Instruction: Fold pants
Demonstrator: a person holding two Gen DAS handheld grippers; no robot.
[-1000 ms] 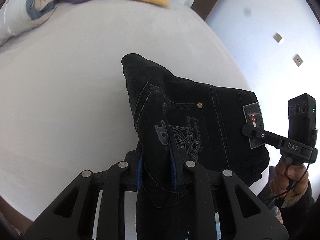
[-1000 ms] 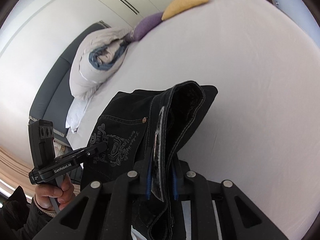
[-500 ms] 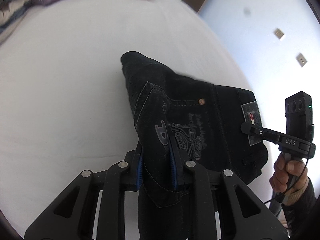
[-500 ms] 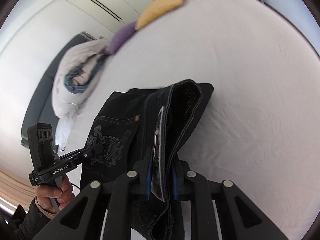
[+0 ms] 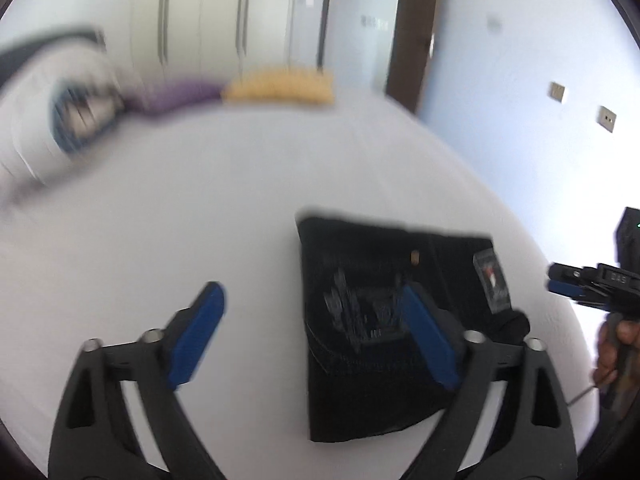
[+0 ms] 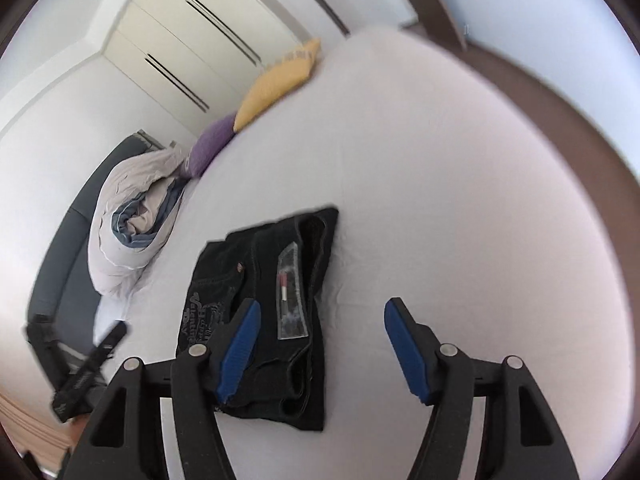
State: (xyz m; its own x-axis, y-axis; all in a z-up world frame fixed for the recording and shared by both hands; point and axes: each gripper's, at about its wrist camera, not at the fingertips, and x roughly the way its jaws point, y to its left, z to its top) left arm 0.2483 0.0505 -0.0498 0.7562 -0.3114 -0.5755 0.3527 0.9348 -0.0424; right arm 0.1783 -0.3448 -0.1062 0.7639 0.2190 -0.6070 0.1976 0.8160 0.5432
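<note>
The black jeans [image 5: 360, 264] lie folded in a flat packet on the white bed [image 5: 180, 208], with the printed back pocket and waist label facing up. My left gripper [image 5: 312, 296] hangs just above them, its jaws opening wide and nothing pressed between the blue pads; the right finger [image 5: 428, 336] is over the cloth. In the right wrist view the jeans [image 6: 264, 248] rest below my right gripper [image 6: 322, 304], whose jaws are opening and free of the cloth. The right gripper [image 5: 568, 280] also shows at the left view's far right, held by a hand.
A yellow pillow [image 6: 280, 80], a purple pillow [image 6: 212, 144] and a rolled duvet [image 6: 132, 224] line the head of the bed. White wardrobes [image 6: 192, 40] stand behind. A brown bed frame [image 6: 560, 112] borders the far side. A dark door frame [image 5: 412, 28] stands beyond.
Both grippers were shut on the jeans' near edge and have let go. They have pulled back and up, and the jeans now lie flat on the bed.
</note>
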